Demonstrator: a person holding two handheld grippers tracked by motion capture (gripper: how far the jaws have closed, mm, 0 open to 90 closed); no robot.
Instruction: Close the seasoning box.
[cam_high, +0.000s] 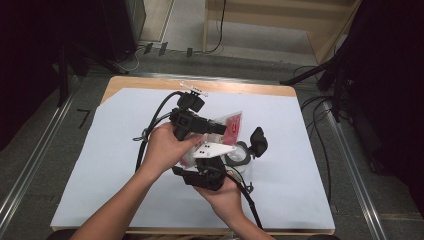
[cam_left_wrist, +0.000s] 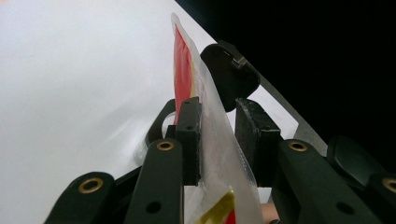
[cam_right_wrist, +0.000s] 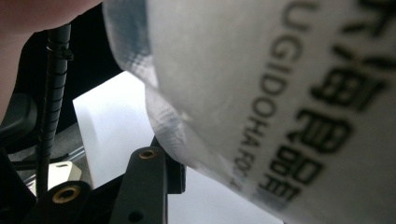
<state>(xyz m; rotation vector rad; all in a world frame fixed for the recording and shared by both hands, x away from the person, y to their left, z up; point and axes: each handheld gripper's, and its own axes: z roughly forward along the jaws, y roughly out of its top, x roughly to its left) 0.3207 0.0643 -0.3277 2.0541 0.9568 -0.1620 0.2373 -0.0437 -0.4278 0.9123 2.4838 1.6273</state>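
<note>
Currently both grippers work above the white table sheet (cam_high: 110, 165) w/ a clear snack pouch (cam_high: 231, 125) held between them, lifted off the sheet; black-lidded jar (cam_high: 252, 147) sits just beside. Pouch's long axis runs away along the left gripper (cam_left_wrist: 217, 135), edge-on, red print toward the far end; jaws partly open, left pad touching film, right pad apart, so grip looks loose. Right gripper (cam_high: 215, 170) is lower, nearer the person; pouch lies over its jaws, grip can't be told.

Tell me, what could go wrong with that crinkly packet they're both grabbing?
1. In the left gripper view the clear packet lies against one pad, with a gap to the other pad, so the left gripper might let it slip.
2. Both grippers meet at one small packet; pulling apart could tear it.
3. An open black container sits just beside the right gripper, so a careless move might knock it.
</note>
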